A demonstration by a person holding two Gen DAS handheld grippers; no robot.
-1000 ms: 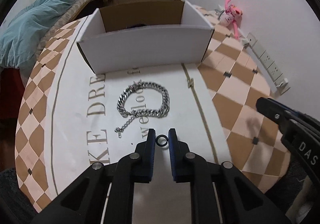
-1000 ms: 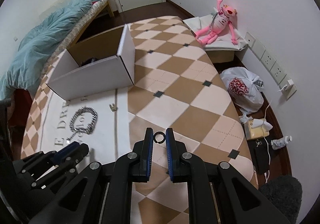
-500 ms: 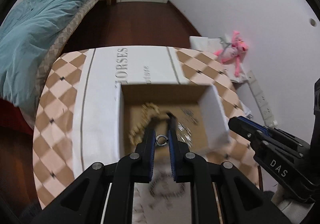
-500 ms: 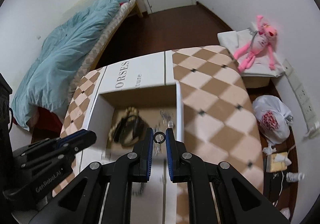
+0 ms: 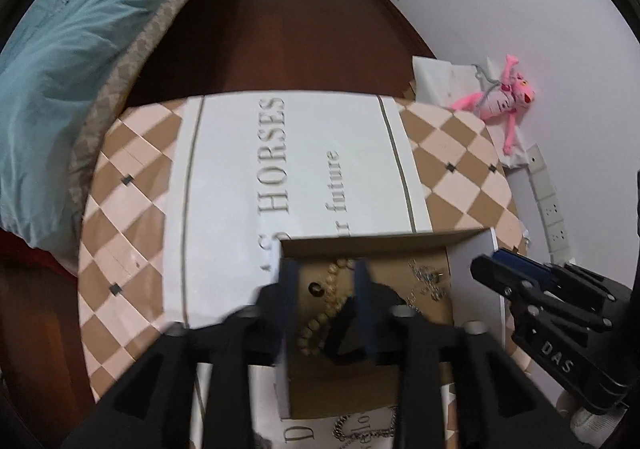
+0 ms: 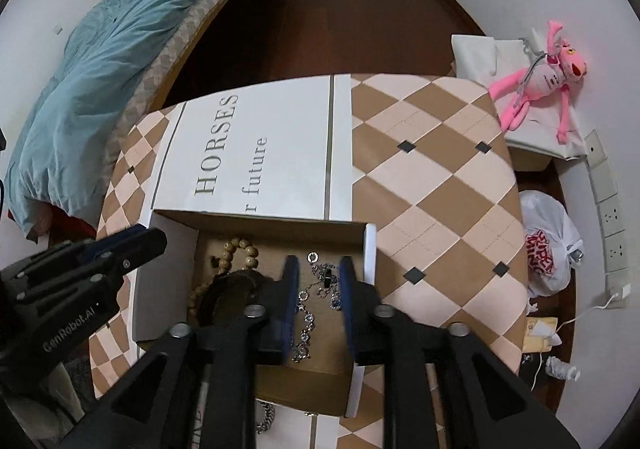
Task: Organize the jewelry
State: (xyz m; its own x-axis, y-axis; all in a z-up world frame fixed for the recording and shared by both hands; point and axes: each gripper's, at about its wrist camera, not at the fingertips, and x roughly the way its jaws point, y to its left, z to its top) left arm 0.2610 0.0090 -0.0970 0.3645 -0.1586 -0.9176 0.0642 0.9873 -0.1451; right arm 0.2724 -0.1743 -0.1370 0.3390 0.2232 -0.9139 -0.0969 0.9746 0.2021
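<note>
An open cardboard box [image 5: 472, 249] [image 6: 370, 249] stands on the table. In it lie a wooden bead bracelet [image 5: 332, 297] [image 6: 236, 249], silver chain jewelry [image 6: 308, 313] [image 5: 428, 281] and small rings [image 5: 315, 289] [image 6: 312, 257]. My left gripper [image 5: 322, 269] is open over the box's left part, with a ring on the box floor between its fingers. My right gripper [image 6: 316, 267] is open over the box's right part, with a small dark ring [image 6: 328, 277] below it. A silver link bracelet [image 5: 360, 429] [image 6: 266, 419] lies on the table in front of the box.
The table has a checkered cloth [image 6: 432, 177] with a white printed runner [image 5: 288, 169]. A bed with a blue duvet [image 6: 104, 61] is at the left. A pink plush toy [image 6: 540, 81] and a plastic bag [image 6: 548, 245] lie at the right by the wall.
Both grippers rose from the table and moved over the box. Both have opened; the rings they held are no longer between the fingers.
</note>
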